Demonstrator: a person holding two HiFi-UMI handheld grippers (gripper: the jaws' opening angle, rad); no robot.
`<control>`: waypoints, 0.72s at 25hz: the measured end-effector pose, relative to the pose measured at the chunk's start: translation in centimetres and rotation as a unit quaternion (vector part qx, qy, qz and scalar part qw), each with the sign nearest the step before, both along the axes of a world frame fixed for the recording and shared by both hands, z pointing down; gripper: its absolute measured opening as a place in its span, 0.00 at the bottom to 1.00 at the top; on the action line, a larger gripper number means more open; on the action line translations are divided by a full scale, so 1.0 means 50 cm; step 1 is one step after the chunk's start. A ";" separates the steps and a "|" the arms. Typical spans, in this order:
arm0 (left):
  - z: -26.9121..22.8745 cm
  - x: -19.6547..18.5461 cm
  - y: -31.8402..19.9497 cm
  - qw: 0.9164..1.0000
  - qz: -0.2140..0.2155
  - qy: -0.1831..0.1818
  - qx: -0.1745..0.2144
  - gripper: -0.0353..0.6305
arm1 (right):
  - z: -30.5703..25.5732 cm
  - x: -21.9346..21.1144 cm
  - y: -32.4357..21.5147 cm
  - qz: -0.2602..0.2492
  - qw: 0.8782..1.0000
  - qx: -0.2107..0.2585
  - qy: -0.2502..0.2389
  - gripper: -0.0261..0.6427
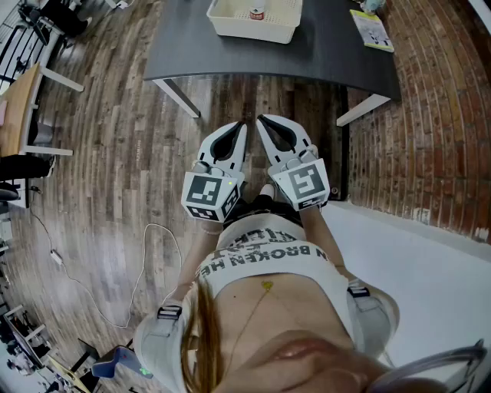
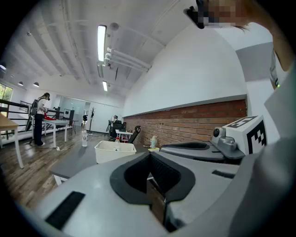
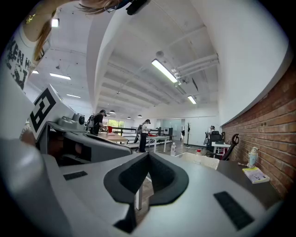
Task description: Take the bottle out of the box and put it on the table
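Tools: your left gripper [image 1: 242, 127] and right gripper [image 1: 261, 120] have jaws together, empty | Target: bottle [image 1: 257, 12] stands in the white box [image 1: 230, 31] on the table [image 1: 330, 46], well ahead | Handling: probably light, stiff and smooth; grip its body below the cap.

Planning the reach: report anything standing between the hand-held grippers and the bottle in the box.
Only the near wall of the box: the bottle stands inside it on the table, ahead of the left hand-held gripper and right hand-held gripper, both shut.
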State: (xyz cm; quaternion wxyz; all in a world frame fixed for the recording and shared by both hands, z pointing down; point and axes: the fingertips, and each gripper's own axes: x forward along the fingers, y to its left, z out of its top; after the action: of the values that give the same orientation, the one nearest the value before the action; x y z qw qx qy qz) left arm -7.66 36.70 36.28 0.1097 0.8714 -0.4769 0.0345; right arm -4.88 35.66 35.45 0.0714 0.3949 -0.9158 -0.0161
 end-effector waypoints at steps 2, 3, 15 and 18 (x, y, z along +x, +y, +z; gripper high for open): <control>0.001 0.007 0.000 1.000 0.000 0.001 0.000 0.06 | -0.002 0.008 0.000 -0.001 1.000 0.003 -0.011 0.05; 0.001 0.010 0.001 1.000 0.000 0.001 0.001 0.06 | -0.003 0.012 0.000 0.000 1.000 0.004 -0.018 0.05; 0.017 0.049 0.010 1.000 -0.011 0.009 -0.007 0.06 | 0.010 0.061 0.004 -0.006 1.000 0.002 -0.022 0.05; 0.025 0.043 0.003 1.000 -0.018 0.004 -0.017 0.06 | 0.009 0.064 -0.005 -0.003 1.000 0.002 -0.024 0.05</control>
State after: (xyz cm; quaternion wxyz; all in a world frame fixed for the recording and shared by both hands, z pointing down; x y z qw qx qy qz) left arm -5.53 36.87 37.55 0.1268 0.8607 -0.4917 0.0365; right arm -1.70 35.42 35.92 0.0490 0.3929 -0.9182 -0.0085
